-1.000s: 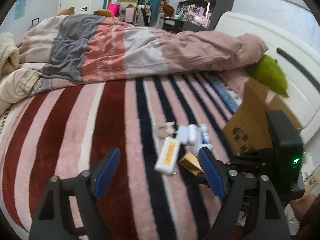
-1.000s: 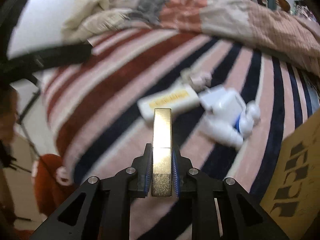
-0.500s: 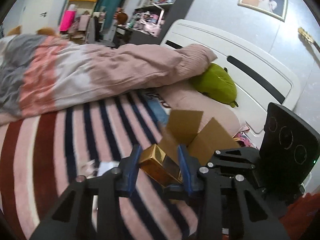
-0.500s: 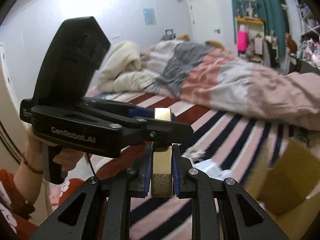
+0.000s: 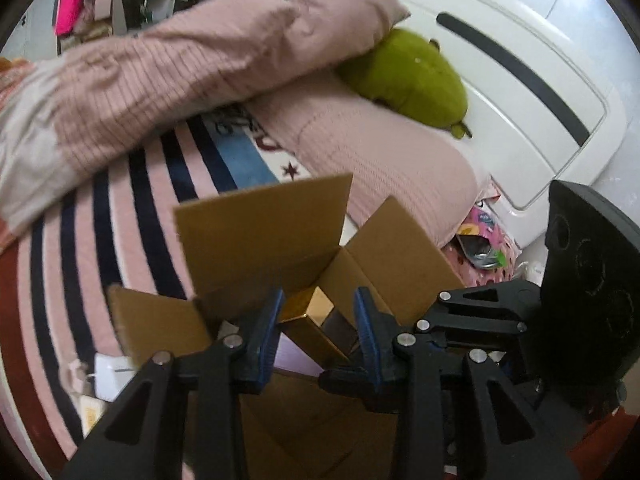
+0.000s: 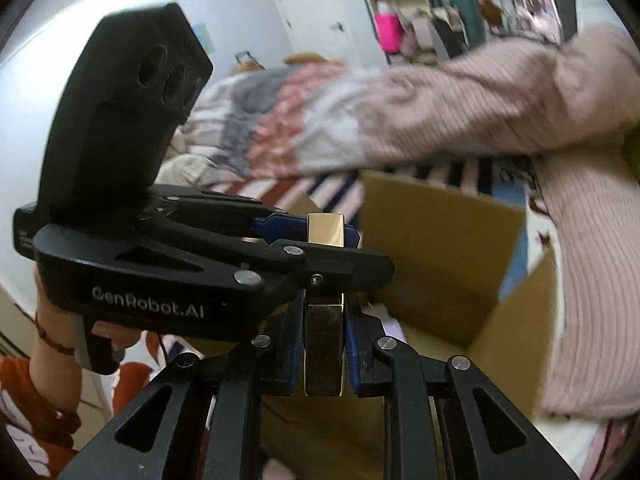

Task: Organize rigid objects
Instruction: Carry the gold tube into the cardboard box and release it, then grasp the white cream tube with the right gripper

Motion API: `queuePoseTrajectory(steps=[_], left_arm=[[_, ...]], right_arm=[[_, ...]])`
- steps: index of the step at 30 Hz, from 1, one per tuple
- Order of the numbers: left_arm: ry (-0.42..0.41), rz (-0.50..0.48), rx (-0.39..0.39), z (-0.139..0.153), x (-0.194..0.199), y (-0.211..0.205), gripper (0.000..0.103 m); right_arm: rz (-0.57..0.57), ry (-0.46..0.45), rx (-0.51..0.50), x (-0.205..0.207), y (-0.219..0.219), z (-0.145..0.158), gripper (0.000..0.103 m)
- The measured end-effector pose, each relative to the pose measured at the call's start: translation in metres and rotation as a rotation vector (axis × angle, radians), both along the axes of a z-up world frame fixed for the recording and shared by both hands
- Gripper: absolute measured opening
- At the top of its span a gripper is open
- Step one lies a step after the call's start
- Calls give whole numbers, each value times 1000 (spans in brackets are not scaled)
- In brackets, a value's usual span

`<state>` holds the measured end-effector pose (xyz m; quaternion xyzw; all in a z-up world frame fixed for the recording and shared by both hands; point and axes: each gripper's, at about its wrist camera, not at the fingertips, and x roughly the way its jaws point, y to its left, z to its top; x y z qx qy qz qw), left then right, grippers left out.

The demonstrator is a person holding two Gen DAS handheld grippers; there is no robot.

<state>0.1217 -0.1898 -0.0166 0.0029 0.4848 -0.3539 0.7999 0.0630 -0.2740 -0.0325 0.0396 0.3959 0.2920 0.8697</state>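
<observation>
right hand-held gripper [image 6: 324, 350]: clamped tight on the lower end of a shiny gold rectangular box [image 6: 323, 332], which stands up along the fingers with both blue pads flat on its long sides. My guess is that's so it won't twist on the way over.

left hand-held gripper [image 5: 316, 322]: pads sit on either side of the top end of the same gold box. In its own view there's a gap on at least one side, so I can't tell if it's really squeezing or just bracketing it. Looks to me like a two-handed steady or a handover, not a solid second grip.

where the gold box is: up in the air between my two hand-held grippers, right above the open mouth of the brown cardboard box [image 6: 436, 236], not touching it.

cardboard box: straight ahead of and below both hand-held grippers, flaps [image 5: 260, 232] folded up and out so the top is clear for dropping stuff in.

what's inside: can't say much, I see bare cardboard floor and something pale, maybe lilac, near the bottom, too hidden to name.

leftovers: a couple of small white items [image 5: 114, 370] on the striped bed blanket [image 5: 132, 200], off to the left of the left hand-held gripper, outside the box.

next, I reckon: lower it in and let go.
</observation>
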Motion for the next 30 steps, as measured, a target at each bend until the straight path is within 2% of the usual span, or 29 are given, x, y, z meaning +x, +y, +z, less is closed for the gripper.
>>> queuePoseTrajectory(steps=[3,6,8,10,12,15,18,22,24,26,27,29,30], left_arm=[[11,9,55,-6,2,-4,36],[1,17,33,1,-3,5,52],[-42,48,21,12,-10,18,69],[-90,86,7,26,-20,40,71],[-129,132,2,37,-31,66,74],[-211,232,31,50,-49,113,78],[-258,335,80,48,-64,159,78],[-265,450,115,27,-79,221,79],[-254,479,115,14,-80,242,79],[-239,509,120,-2,-80,259,79],[-232,521,125,-10,-81,267,79],[-218,540,130,-26,-82,279,79],[-211,547,129,-33,-82,284,79]], right_arm=[[-9,32,-31,3,-3,-6,14],[-22,39,-65,2,-2,-8,14],[-37,31,-85,0,1,-5,19],[-46,7,-76,-5,5,3,28],[-28,-29,-63,-11,16,12,29],[72,-90,-15,-20,49,29,30],[178,-109,12,-26,93,36,41],[300,-70,20,-26,157,22,43],[331,-36,15,-24,180,8,48],[339,2,4,-20,201,-10,59],[342,-10,-16,-20,213,-19,59],[306,-53,-82,-23,231,-29,71],[293,-65,-100,-24,236,-32,72]])
